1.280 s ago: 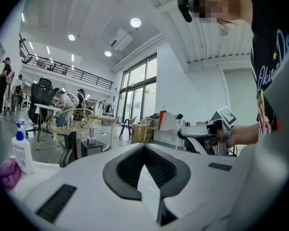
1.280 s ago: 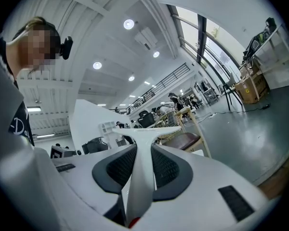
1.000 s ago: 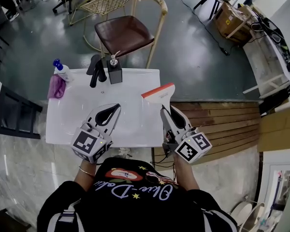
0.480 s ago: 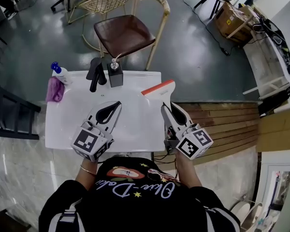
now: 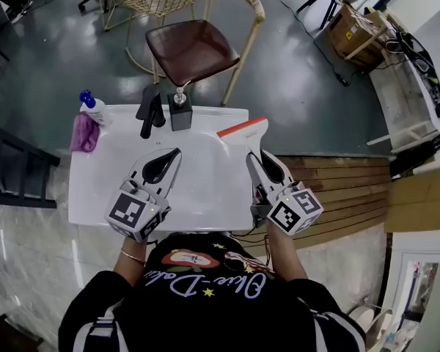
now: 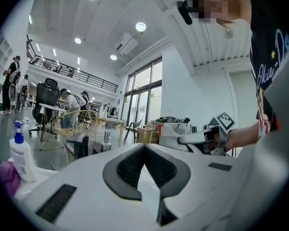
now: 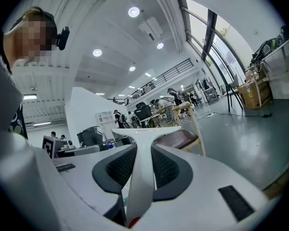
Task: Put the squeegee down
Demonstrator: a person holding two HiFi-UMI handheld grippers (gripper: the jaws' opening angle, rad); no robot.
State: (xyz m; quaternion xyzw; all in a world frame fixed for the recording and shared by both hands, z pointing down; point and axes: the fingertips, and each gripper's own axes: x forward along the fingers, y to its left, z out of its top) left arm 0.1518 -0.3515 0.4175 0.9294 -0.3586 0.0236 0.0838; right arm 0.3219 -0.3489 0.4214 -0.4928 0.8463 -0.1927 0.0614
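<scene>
A white squeegee (image 5: 243, 130) with an orange-red blade edge is held level over the right rear part of the white basin top (image 5: 103, 189). My right gripper (image 5: 255, 156) is shut on its handle. In the right gripper view the white handle (image 7: 143, 167) runs between the dark pads and the crossbar (image 7: 147, 131) spreads out beyond the tips. My left gripper (image 5: 177, 152) hovers over the middle of the basin top, shut with nothing in it; its tips (image 6: 144, 146) meet. From the left gripper view, the squeegee (image 6: 169, 132) shows off to the right.
A black faucet (image 5: 150, 108), a black soap dispenser (image 5: 180, 112), a blue-capped bottle (image 5: 94, 108) and a purple cloth (image 5: 85, 132) sit along the rear and left of the basin top. A brown-seated chair (image 5: 194, 50) stands behind. Wooden planks (image 5: 337, 189) lie to the right.
Both grippers have edged away from the person across the basin top. The squeegee is now nearer the rear right corner, still held.
</scene>
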